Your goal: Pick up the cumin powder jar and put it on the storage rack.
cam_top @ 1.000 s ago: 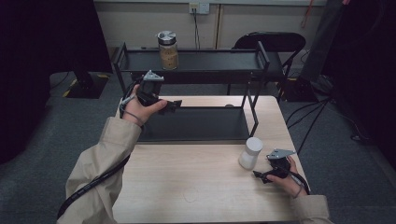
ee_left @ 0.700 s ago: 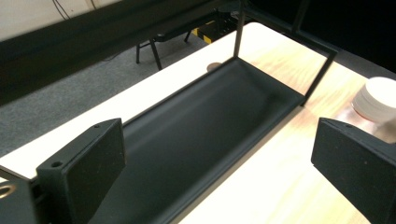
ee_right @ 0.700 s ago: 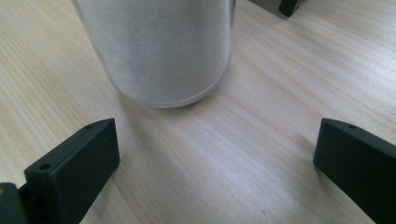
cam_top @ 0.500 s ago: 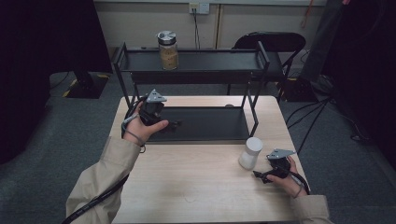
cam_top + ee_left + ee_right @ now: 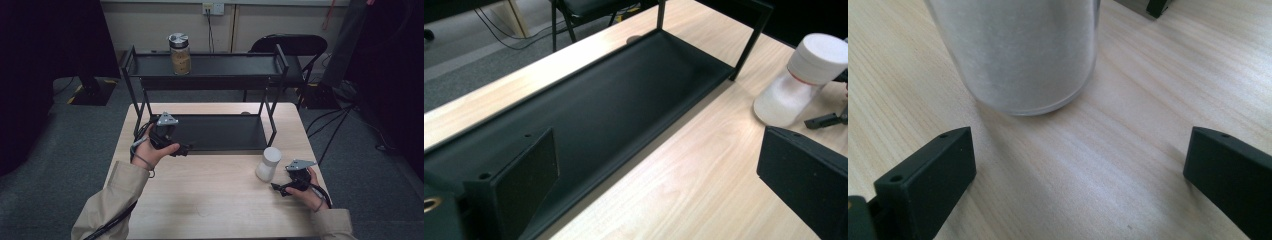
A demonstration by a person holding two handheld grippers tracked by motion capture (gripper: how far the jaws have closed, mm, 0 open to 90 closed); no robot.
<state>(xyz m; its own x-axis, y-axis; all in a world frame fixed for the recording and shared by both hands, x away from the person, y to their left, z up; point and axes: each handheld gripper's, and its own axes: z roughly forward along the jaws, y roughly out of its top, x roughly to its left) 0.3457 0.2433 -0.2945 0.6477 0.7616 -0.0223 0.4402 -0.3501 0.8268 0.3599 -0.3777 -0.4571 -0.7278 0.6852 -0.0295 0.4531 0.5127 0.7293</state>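
Pale wood runs across our counter (image 5: 210,200), with a black two-tier rack (image 5: 215,132) standing on its far half and dark carpet all round. On the rack's top shelf stands a brown jar (image 5: 179,54) with a metal lid, well away from both our hands.

What we reach for is the white jar (image 5: 268,163), which stands upright on the counter just in front of the rack's right end. Our right tongs (image 5: 281,187) lie just beside it, low on the wood, the jar ahead of them and a little to the left. In the right gripper view the jar's frosted wall (image 5: 1018,55) rises straight ahead of the two black jaws, which stand wide apart, wider than the jar, and hold nothing. The jar's base is not yet between them. Its long axis is vertical, so we judge that a level push forward would bring the jaws to either side of the wall.

Our left tongs (image 5: 180,149) hang at the rack's left front, over the edge of the lower shelf (image 5: 614,115). Their jaws are also parted and empty, pointing along the counter toward the white jar (image 5: 804,80), which lies well apart from them. The right hand is clearly the nearer one.
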